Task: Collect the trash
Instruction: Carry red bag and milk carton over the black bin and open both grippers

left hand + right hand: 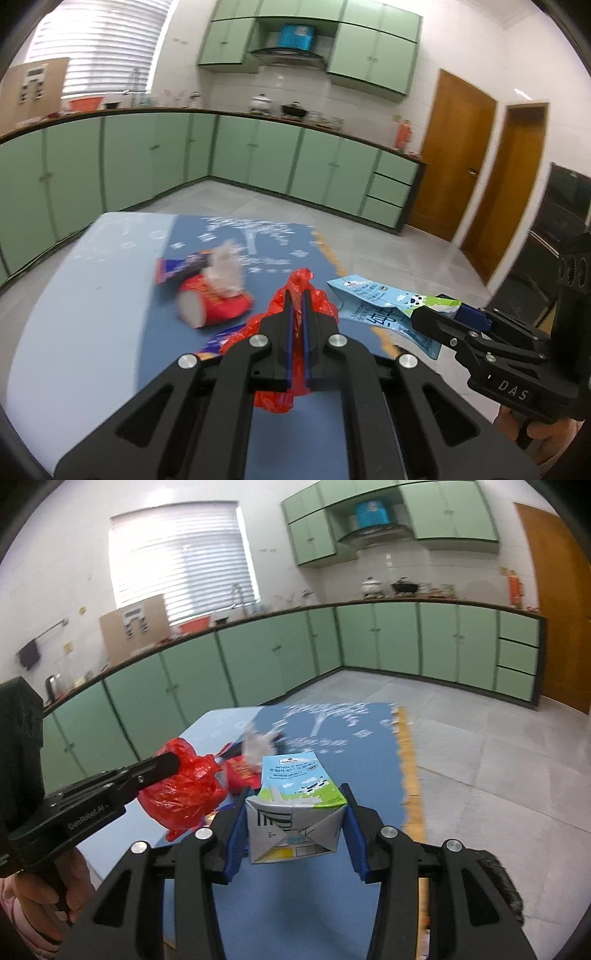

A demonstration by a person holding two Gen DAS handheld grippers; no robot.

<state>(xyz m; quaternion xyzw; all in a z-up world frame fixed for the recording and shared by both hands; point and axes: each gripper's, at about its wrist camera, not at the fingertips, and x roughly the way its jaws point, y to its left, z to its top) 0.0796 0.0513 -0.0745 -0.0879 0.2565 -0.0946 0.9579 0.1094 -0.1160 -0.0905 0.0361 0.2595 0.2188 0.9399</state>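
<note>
On the blue counter (110, 295) a red cup (218, 306) lies on its side with crumpled white paper (227, 273) and a dark wrapper (181, 267) touching it. Just right of these, the left gripper (297, 295) has its jaws clenched on a red plastic bag (306, 284). Farther right, the right gripper (295, 805) grasps a flattened milk carton (295, 805) between its jaws, off the counter, with nothing between the two grippers.
</note>
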